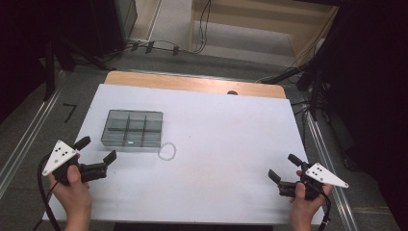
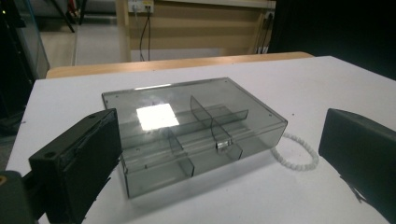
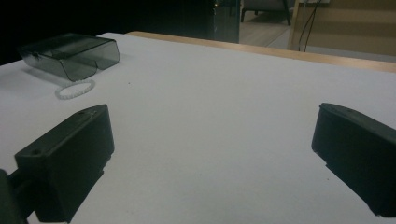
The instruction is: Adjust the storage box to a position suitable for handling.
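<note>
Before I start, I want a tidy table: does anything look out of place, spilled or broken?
Only one thing: the white bead bracelet lies loose on the table, just off the front right corner of the closed grey divider box, not inside a compartment. The box looks whole and sits flat. Nothing spilled. Both grippers, left and right, are open and empty.

In the high view the surface (image 1: 216, 159) takes up the middle of the frame. The box (image 1: 132, 128) lies on it, left of centre, its inside split into compartments by dividers. The bead ring (image 1: 167, 151) lies flat on the surface just beside the box's lower right corner. The left tongs (image 1: 97, 151) sit at the lower left of the frame, just below the box. The right tongs (image 1: 284, 167) sit at the lower right, well apart from box and ring.
</note>
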